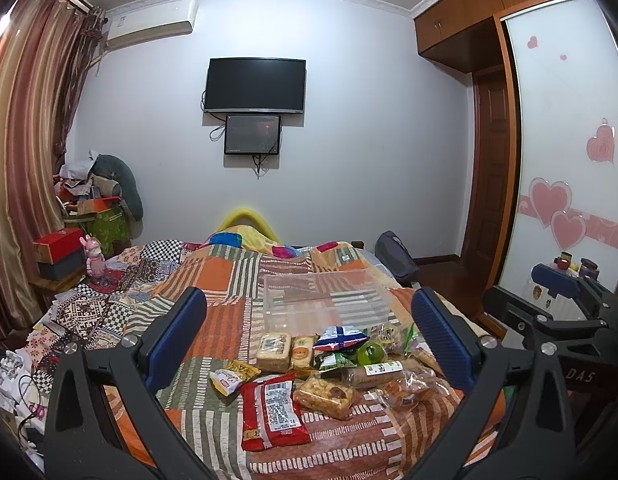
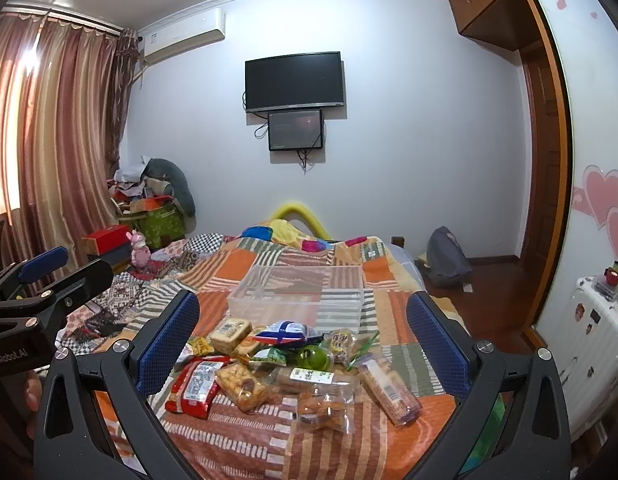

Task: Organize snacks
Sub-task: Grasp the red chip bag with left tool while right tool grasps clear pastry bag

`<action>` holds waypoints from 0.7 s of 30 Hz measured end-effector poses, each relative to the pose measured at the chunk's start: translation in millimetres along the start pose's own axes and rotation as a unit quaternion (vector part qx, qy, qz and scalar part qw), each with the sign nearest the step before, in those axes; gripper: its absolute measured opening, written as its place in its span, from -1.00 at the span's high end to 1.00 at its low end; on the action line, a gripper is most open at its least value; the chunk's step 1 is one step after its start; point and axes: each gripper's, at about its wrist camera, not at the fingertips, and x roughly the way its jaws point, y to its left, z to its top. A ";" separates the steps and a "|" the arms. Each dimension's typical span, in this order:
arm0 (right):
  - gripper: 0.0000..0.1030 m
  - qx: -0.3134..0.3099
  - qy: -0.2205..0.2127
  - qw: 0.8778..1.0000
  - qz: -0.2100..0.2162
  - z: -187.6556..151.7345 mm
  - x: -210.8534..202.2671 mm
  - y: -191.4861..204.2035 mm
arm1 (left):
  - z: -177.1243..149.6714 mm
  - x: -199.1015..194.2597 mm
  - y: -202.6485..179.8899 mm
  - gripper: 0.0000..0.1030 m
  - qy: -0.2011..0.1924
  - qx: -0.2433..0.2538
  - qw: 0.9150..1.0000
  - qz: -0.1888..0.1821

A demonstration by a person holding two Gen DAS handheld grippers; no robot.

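Note:
A pile of wrapped snacks lies on the patchwork bedspread: a red packet, a clear pack of pastries, a green ball-shaped snack, a blue and white bag and a long biscuit pack. An empty clear plastic box stands just behind them. My left gripper is open and empty above the pile. My right gripper is open and empty too; it also shows at the right of the left wrist view.
The bed fills the middle, with a yellow headboard edge at the far end. A cluttered side table with boxes stands at the left. A wardrobe and a grey backpack are at the right.

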 end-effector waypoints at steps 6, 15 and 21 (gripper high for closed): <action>-0.88 0.007 0.006 1.000 0.008 -2.7 6.5 -3.6 | -2.4 10.8 5.2 -0.80 0.019 -0.010 1.000 -0.010; -0.45 0.009 0.053 0.999 0.000 -17.2 34.8 -15.4 | -11.3 46.6 22.0 -0.44 0.069 -0.006 0.997 -0.018; -0.27 0.022 0.109 0.994 -0.004 -31.7 64.8 -33.8 | -28.0 86.7 45.0 -0.36 0.127 0.023 0.992 0.001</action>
